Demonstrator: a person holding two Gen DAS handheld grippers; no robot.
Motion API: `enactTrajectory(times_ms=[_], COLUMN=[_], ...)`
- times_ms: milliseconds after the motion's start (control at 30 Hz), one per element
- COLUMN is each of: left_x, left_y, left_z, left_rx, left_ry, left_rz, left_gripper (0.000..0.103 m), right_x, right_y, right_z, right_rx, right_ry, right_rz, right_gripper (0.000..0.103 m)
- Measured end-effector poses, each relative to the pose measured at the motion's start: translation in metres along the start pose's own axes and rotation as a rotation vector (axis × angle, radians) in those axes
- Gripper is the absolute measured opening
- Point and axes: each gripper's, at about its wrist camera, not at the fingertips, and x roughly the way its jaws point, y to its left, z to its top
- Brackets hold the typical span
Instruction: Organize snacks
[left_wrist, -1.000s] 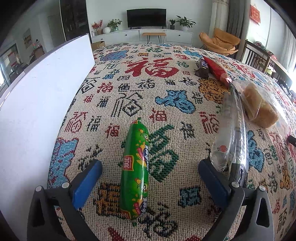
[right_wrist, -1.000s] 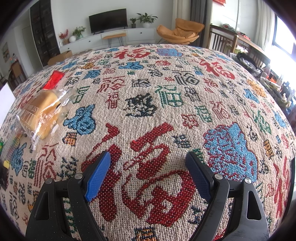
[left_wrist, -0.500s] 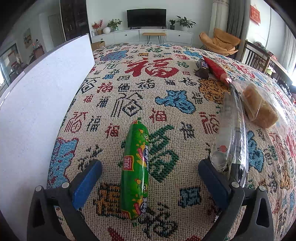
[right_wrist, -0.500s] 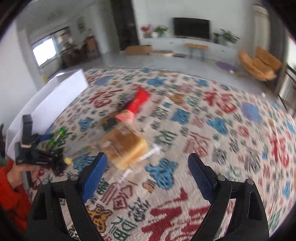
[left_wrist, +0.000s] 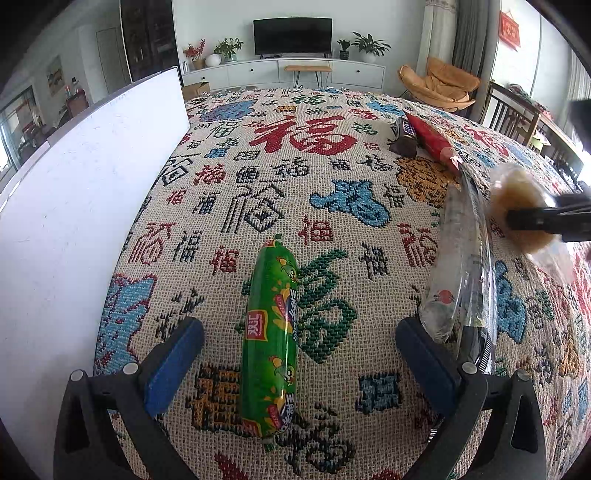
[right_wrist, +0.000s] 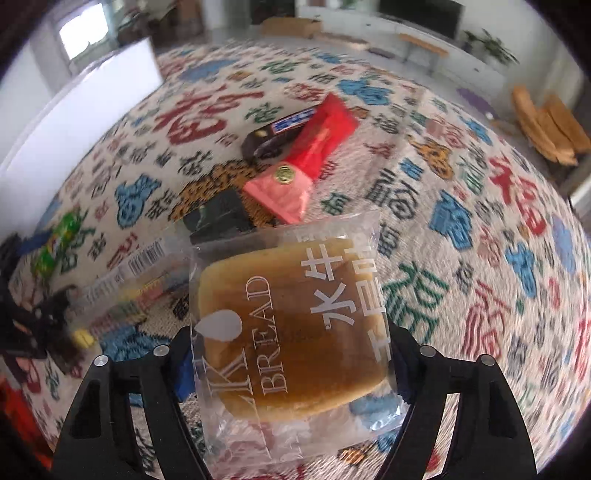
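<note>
The bread packet (right_wrist: 291, 332), a clear wrapper printed "BREAD" over a brown loaf, sits between the two fingers of the right gripper (right_wrist: 291, 365). The fingers stand at either side edge of the wrapper; whether they press it cannot be told from the blurred right wrist view. The packet lies over the patterned tablecloth (right_wrist: 461, 192). Beyond it lie a red packet (right_wrist: 314, 147) and a dark chocolate bar (right_wrist: 277, 136), touching each other. A clear barcoded packet (right_wrist: 136, 273) lies just beside the bread, to its left.

The left gripper (left_wrist: 299, 360) is released, jaws wide apart, low over the cloth. A green sausage (left_wrist: 271, 339) lies lengthwise between its fingers, touching neither. The clear packet touches the right finger. A white board (left_wrist: 74, 206) stands along the left edge.
</note>
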Motion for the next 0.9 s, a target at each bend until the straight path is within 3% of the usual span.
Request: enactTrajectory(times_ms=[100,233,567,900], left_x=[0.0,-0.001,-0.001,-0.001], left_y=[0.0,0.0,0.0,0.0], left_z=[0.0,0.0,0.0,0.001], left_rx=[0.0,0.001,0.001,0.001], left_ry=[0.001,0.0,0.001,0.001], left_rz=[0.0,0.002,0.002,0.002], left_gripper=[0.103,0.103,0.103,0.103], right_x=[-0.033,-0.062,-0.045,-0.044], right_y=[-0.013,-0.009,0.008,0.008], right_z=[-0.04,-0.088,-0.121,-0.122], right_rx=[0.226,0.321,0.277,0.28], right_ry=[-0.093,-0.158,-0.204,-0.204], right_rz=[0.005,-0.07,-0.226,-0.236], right_gripper=[0.077,0.077,0.086,0.086])
